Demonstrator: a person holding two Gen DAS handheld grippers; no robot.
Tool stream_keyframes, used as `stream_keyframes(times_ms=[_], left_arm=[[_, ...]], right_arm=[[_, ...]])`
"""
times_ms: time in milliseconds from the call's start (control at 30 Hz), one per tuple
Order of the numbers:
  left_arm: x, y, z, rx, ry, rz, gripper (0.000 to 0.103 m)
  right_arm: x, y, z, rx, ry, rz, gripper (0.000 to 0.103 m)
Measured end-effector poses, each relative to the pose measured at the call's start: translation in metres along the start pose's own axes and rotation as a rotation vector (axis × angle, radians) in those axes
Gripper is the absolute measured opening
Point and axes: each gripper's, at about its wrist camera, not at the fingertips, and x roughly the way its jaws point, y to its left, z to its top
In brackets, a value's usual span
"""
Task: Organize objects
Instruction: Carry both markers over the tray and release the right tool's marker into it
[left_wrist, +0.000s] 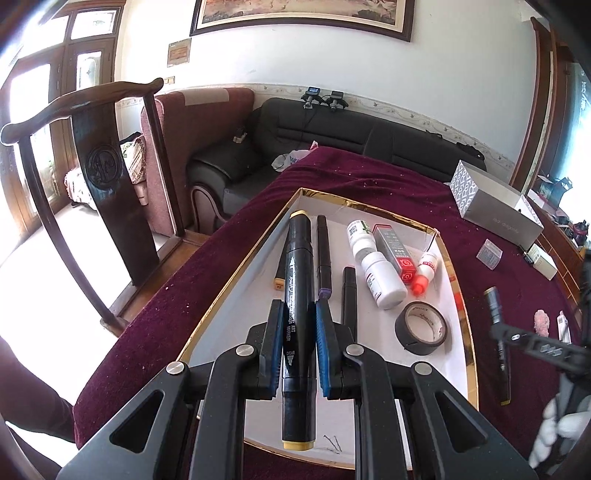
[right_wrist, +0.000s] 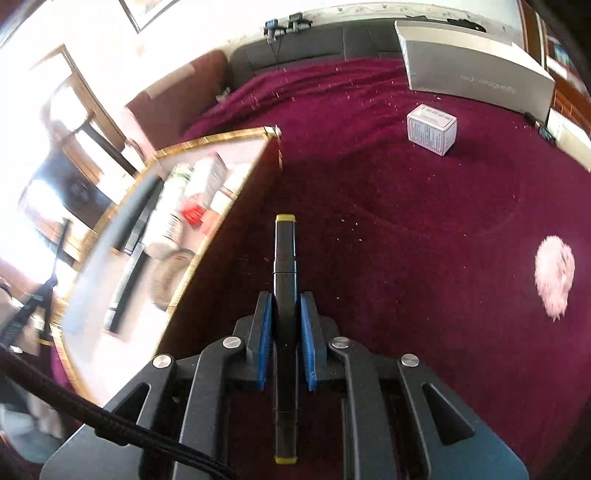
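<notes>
My left gripper (left_wrist: 297, 310) is shut on a black art marker (left_wrist: 297, 273) with yellow ends. It holds the marker lengthwise just above the white, gold-rimmed tray (left_wrist: 229, 291). In the right wrist view my right gripper (right_wrist: 287, 299) is shut on a second black marker (right_wrist: 285, 251) with yellow ends. That marker sits low over the maroon cloth (right_wrist: 406, 221), just right of the tray's brown side wall (right_wrist: 221, 258). The left wrist view shows this second marker (left_wrist: 496, 310) at the right, outside the tray.
In the tray lie two more dark markers (left_wrist: 323, 251), two white bottles (left_wrist: 380, 280), a red-grey box (left_wrist: 393, 247), a red-capped glue bottle (left_wrist: 424, 271) and a black tape roll (left_wrist: 421, 326). On the cloth are a small white box (right_wrist: 431, 129), a grey carton (right_wrist: 476, 70) and a pink fluffy piece (right_wrist: 554, 280). A wooden chair (left_wrist: 107, 192) stands at the left.
</notes>
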Motion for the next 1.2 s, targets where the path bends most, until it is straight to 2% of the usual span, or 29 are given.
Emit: stream_keyframes(times_ms=[167, 367, 500, 667, 833, 900, 1033, 1100, 1200], left_arm=[[0.002, 0.008, 0.000, -0.010, 0.005, 0.018, 0.014], [0.014, 0.013, 0.001, 0.023, 0.020, 0.056, 0.014], [0.025, 0.012, 0.003, 0.049, 0.036, 0.064, 0.014], [0.040, 0.012, -0.001, 0.061, 0.078, 0.053, 0.014], [0.052, 0.011, -0.005, 0.070, 0.114, 0.042, 0.014], [0.052, 0.009, -0.006, 0.079, 0.113, 0.044, 0.014], [0.048, 0.008, -0.007, 0.082, 0.091, 0.027, 0.014], [0.045, 0.009, -0.007, 0.070, 0.085, 0.021, 0.014], [0.038, 0.009, -0.007, 0.065, 0.076, 0.018, 0.014]], right_arm=[[-0.033, 0.015, 0.006, -0.001, -0.065, 0.089, 0.013], [-0.062, 0.059, 0.021, -0.103, -0.135, 0.135, 0.013], [-0.064, 0.084, 0.029, -0.148, -0.129, 0.181, 0.013], [-0.032, 0.120, 0.034, -0.170, -0.005, 0.267, 0.013], [0.035, 0.136, 0.024, -0.164, 0.134, 0.246, 0.014], [0.055, 0.138, 0.026, -0.152, 0.151, 0.228, 0.014], [0.082, 0.142, 0.037, -0.130, 0.200, 0.215, 0.014], [0.094, 0.146, 0.036, -0.146, 0.219, 0.182, 0.014], [0.103, 0.139, 0.032, -0.128, 0.250, 0.184, 0.015]])
